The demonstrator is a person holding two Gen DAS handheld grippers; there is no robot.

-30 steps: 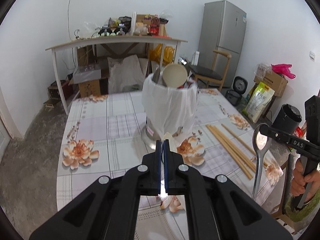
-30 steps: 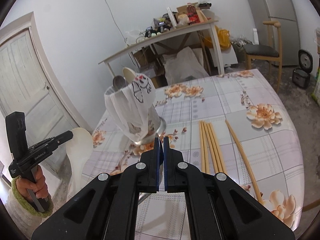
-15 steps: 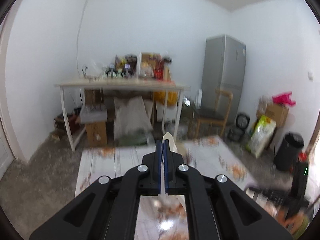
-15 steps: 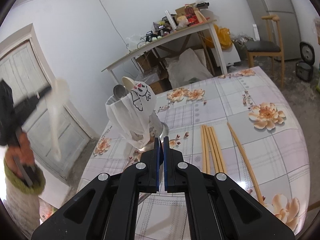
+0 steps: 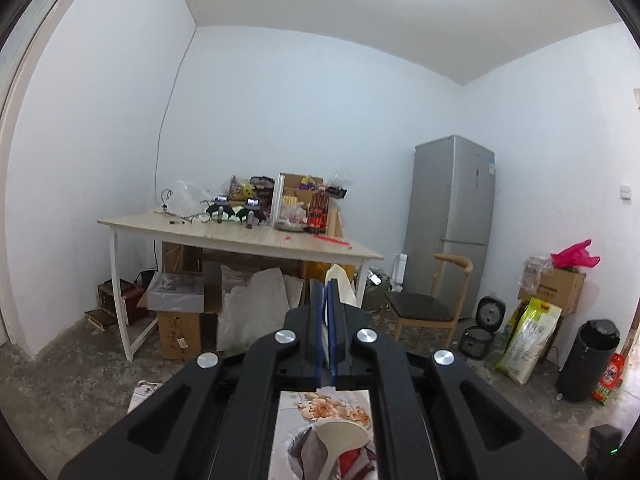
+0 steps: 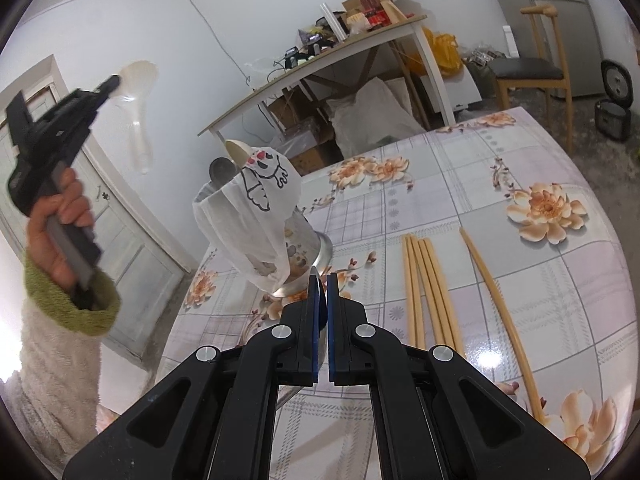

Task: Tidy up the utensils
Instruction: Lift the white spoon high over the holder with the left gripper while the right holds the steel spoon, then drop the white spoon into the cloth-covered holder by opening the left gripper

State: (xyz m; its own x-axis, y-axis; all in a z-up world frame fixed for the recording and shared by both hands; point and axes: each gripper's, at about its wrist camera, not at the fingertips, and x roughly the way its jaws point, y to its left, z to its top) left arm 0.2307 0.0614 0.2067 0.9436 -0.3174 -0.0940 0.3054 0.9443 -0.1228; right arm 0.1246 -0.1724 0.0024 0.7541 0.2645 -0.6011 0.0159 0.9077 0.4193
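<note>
Left gripper [image 5: 327, 300] raised high over the table, fingers pressed together on a cream plastic rice paddle [image 6: 136, 92]; in the right wrist view the paddle hangs from the jaws by its broad head, handle pointing down, above and to the left of the utensil holder [image 6: 260, 236]. The holder is a metal cup with a white plastic bag pulled over it, standing on the flowered table [image 6: 520, 160]; another cream spoon [image 6: 238, 150] and a dark metal one [image 6: 221, 170] already stick out of its top. Right gripper [image 6: 323, 292] sits low near the table edge, fingers closed on something thin and metallic whose bright edge shows at the tips and below the jaws, most likely a steel spoon, though I cannot tell for sure. Five wooden chopsticks [image 6: 430, 292] lie on the table right of the holder, four bunched, one apart. Handling judgement: the paddle looks light and stiff but smooth, so a pinch on the flat head could let it swing or slip; lowering it handle-first seems the sound course. The bag is soft and may snag whatever goes in, and the holder looks light enough to tip if bumped. The chopsticks are thin, stiff and lie flat, so best pinched near one end.
</note>
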